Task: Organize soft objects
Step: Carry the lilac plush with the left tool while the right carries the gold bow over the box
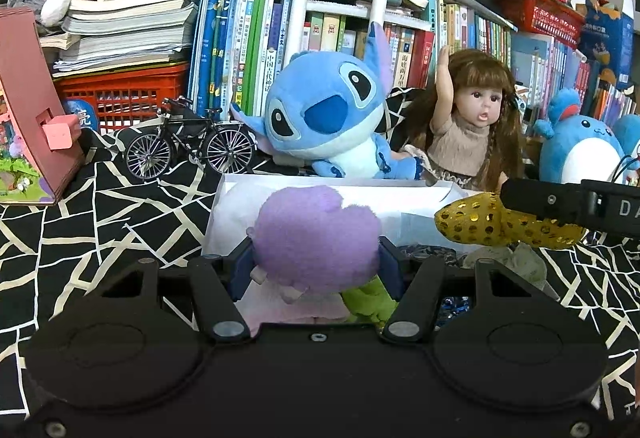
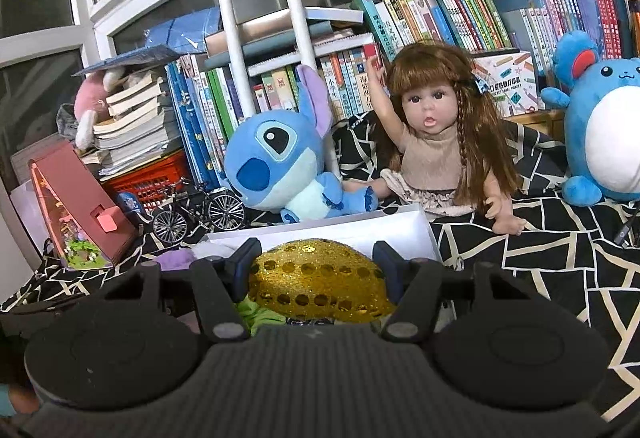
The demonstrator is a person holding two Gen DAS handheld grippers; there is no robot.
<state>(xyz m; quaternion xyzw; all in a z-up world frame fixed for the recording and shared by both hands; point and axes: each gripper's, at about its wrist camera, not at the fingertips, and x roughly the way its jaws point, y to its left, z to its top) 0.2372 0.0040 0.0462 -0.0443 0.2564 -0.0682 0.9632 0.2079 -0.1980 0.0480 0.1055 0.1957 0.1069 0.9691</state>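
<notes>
My left gripper (image 1: 316, 262) is shut on a fluffy purple soft toy (image 1: 316, 234), held at the near edge of a white box (image 1: 304, 186). My right gripper (image 2: 318, 266) is shut on a gold sequined soft piece (image 2: 320, 278), held at the same box's (image 2: 400, 226) near side. The gold piece (image 1: 480, 222) and the right gripper's black body (image 1: 572, 202) show at the right of the left wrist view. A green soft item (image 1: 368, 302) and a pale grey-green one (image 1: 516, 262) lie below the grippers. The purple toy (image 2: 176, 260) peeks in at the left of the right wrist view.
Behind the box sit a blue Stitch plush (image 1: 324, 114), a long-haired doll (image 1: 472, 122) and a round blue plush (image 1: 580, 142). A model bicycle (image 1: 192, 146), a pink house model (image 1: 28, 110), a red crate (image 1: 120, 94) and book rows stand behind on the black-and-white cloth (image 1: 100, 210).
</notes>
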